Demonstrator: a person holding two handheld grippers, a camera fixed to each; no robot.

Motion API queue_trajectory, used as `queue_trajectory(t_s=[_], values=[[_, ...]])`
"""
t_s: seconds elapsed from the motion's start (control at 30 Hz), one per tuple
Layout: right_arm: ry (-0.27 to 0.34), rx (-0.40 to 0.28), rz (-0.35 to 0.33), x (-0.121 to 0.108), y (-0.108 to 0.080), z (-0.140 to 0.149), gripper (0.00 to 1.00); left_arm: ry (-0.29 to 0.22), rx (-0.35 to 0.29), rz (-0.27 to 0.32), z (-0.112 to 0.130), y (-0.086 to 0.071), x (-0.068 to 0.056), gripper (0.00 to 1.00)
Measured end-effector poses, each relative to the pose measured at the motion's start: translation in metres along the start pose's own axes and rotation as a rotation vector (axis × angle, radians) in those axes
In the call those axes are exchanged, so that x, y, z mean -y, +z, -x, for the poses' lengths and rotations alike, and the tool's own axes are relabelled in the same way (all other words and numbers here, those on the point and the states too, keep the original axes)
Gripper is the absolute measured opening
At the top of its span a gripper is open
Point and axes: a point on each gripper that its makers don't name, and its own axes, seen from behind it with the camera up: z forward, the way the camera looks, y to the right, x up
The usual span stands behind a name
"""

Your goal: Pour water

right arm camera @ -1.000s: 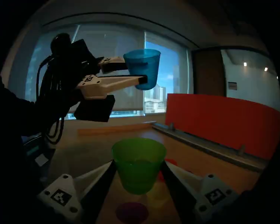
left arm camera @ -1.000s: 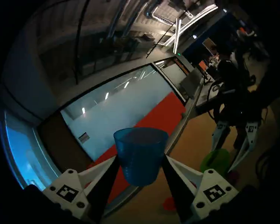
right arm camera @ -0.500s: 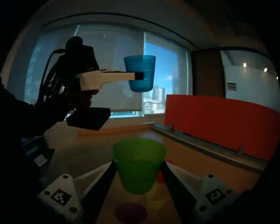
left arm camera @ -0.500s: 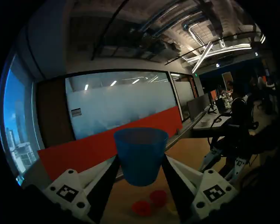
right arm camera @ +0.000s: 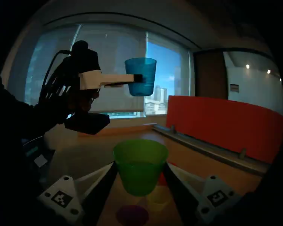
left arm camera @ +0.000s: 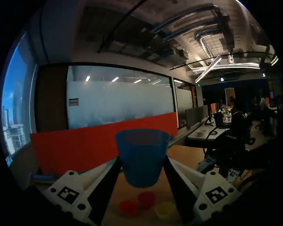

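So, quick rundown:

- The left gripper [left arm camera: 141,161] has its jaws clenched on the blue cup [left arm camera: 142,156], one finger pressing on each side of the cup's wall.
- The blue cup sits upright with its mouth facing up. I can't tell if there's anything in it.
- In the right gripper view you can see that same cup off to the upper left, held in the air in front of the window [right arm camera: 166,64], with a hand [right arm camera: 79,101] wrapped around the gripper's handle.
- The right gripper [right arm camera: 140,169] has its jaws clamped on the green cup [right arm camera: 140,160], also upright.
- The green cup is lower down, over the desk [right arm camera: 202,160]. A faint line part-way up its wall might be a water level, but I can't say for sure.
- The two cups are well apart, with the blue one higher.
- Little cups sit on the desk under the blue cup: two red ones [left arm camera: 128,207] touching or nearly so, and a yellow one [left arm camera: 165,209] just beside them.
- A red panel [right arm camera: 224,120] runs along the far edge of the desk.
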Motion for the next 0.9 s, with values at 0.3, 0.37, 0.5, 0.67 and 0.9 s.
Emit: queue_trajectory(t_s=[0.3,0.37,0.5,0.67,0.9], values=[[-0.002,0.002,0.002,0.000,0.001,-0.002,0.86,-0.022,0.008,0.006,0.007,-0.001,0.002,0.78],[-0.002,0.002,0.002,0.000,0.000,-0.002,0.86,-0.030,0.008,0.010,0.007,-0.002,0.001,0.78],[-0.002,0.003,0.003,0.000,-0.002,-0.003,0.86,-0.032,0.007,0.009,0.008,-0.002,0.003,0.78],[0.000,0.003,0.010,-0.002,-0.005,-0.003,0.87,-0.041,0.018,0.015,0.014,-0.004,0.002,0.78],[0.009,0.011,0.021,-0.007,-0.011,-0.002,0.86,-0.057,0.045,0.021,0.028,-0.006,0.001,0.78]])
